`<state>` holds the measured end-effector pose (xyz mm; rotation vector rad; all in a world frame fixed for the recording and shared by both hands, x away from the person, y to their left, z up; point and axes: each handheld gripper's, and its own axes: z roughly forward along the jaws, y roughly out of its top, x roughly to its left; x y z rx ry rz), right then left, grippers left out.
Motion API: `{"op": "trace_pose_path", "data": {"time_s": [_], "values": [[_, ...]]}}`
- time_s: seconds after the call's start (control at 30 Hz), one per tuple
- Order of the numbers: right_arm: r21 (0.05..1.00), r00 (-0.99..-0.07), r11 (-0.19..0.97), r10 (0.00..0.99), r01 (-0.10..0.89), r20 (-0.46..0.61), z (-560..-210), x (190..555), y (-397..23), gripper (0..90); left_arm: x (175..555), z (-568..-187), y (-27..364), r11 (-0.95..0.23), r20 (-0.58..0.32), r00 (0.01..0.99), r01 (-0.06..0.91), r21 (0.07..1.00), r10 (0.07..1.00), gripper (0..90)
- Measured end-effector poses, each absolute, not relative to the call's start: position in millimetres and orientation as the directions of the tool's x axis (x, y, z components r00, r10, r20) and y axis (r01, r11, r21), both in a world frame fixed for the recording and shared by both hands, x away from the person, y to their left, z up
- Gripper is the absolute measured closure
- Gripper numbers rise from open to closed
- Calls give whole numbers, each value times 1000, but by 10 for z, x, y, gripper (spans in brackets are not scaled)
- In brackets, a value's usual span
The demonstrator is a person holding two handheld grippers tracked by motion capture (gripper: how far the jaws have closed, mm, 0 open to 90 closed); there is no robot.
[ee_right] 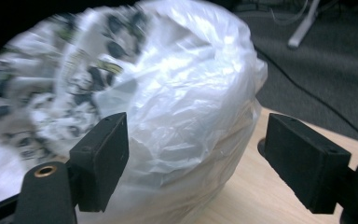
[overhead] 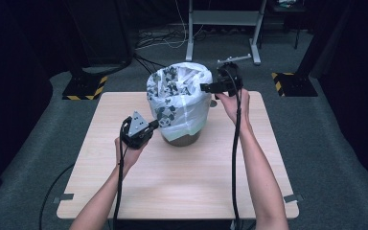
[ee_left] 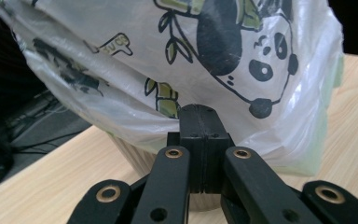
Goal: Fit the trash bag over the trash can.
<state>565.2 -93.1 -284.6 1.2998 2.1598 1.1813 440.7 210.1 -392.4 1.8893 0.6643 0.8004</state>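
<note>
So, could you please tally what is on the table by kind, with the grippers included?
Bins: 1, the bin
Bin bags: 1, the panda-print bag
Grippers: 2, left gripper and right gripper
Total: 4

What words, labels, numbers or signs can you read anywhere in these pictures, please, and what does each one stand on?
No word, number or brand can be read for certain.
The white plastic bag with panda prints lining the round bin on the wooden table bears a small printed sign beside a drawing; its letters are too blurred to read.
The yellow-and-black striped floor plates carry warning stripes, no text.
</note>
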Motion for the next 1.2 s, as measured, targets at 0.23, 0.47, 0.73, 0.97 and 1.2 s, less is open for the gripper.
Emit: {"op": "trace_pose_path", "data": {"time_s": [0.23, 0.47, 0.73, 0.97, 1.2], "values": [[671, -494, 341, 868, 658, 43, -2964, 5941, -775, 192, 4399, -3901, 2080, -445, 295, 627, 93, 891, 721, 899], [659, -536, 358, 840, 662, 82, -2898, 5986, -778, 154, 4449, -3899, 2124, -434, 283, 618, 104, 895, 733, 899], [738, -486, 287, 872, 610, 62, -2785, 5927, -913, 177, 4554, -3943, 2149, -416, 249, 617, 141, 899, 746, 899], [717, -491, 292, 868, 633, 80, -2946, 6009, -868, 171, 4588, -3955, 2252, -334, 147, 637, 183, 924, 757, 873], [803, -541, 245, 834, 544, 112, -2804, 5773, -981, 155, 4514, -3910, 2445, -236, 28, 647, 237, 942, 762, 495]]}}
